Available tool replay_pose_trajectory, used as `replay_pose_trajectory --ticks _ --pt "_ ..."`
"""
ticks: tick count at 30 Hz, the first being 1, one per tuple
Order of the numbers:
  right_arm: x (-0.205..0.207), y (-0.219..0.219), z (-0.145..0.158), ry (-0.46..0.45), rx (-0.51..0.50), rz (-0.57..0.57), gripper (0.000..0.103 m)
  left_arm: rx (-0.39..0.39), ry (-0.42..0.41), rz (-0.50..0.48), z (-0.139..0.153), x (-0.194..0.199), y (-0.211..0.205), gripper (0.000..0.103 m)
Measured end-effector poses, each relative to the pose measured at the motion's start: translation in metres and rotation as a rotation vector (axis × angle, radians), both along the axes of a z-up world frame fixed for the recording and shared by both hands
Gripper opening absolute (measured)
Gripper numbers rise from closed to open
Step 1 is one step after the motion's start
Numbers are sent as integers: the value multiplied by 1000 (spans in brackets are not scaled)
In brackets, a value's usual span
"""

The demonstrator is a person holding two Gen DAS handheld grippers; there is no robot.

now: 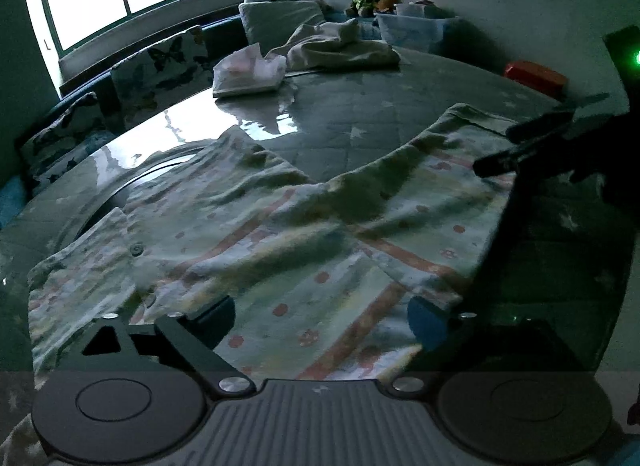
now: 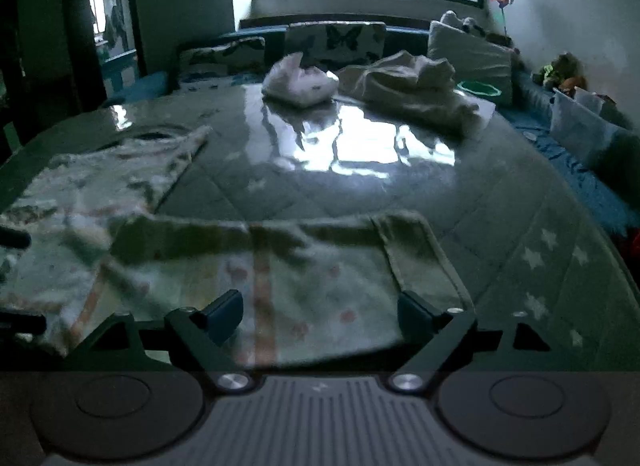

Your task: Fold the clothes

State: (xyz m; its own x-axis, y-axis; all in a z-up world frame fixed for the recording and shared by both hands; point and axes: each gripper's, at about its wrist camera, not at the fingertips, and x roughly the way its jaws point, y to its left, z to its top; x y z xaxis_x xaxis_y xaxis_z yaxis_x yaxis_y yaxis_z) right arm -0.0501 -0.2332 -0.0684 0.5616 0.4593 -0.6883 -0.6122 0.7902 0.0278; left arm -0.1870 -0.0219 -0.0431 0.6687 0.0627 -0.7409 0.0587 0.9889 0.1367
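Glossy table [image 1: 248, 121], unlabelled patterned garment [image 1: 280, 250]

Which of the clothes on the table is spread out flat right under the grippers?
The patterned garment with orange stripes and dots; the white bundle and cream heap sit crumpled at the far edge.

- No words, labels, brand names or numbers can be read in either view.
- The pictures are dim and blurred, so any small print stays illegible.
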Motion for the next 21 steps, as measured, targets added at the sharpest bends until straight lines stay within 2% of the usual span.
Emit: replay_pose_trajectory --ticks 3,13,21 --pt "-2 -5 2 -5 6 -5 86 -6 2 2 -1 1 -1 102" --pt "17 -25 6 -8 33 -129 85 -23 -13 25 2 -2 0 103" --pt "25 -31 -1 4 18 -156 73 -30 -23 62 6 -5 8 103"
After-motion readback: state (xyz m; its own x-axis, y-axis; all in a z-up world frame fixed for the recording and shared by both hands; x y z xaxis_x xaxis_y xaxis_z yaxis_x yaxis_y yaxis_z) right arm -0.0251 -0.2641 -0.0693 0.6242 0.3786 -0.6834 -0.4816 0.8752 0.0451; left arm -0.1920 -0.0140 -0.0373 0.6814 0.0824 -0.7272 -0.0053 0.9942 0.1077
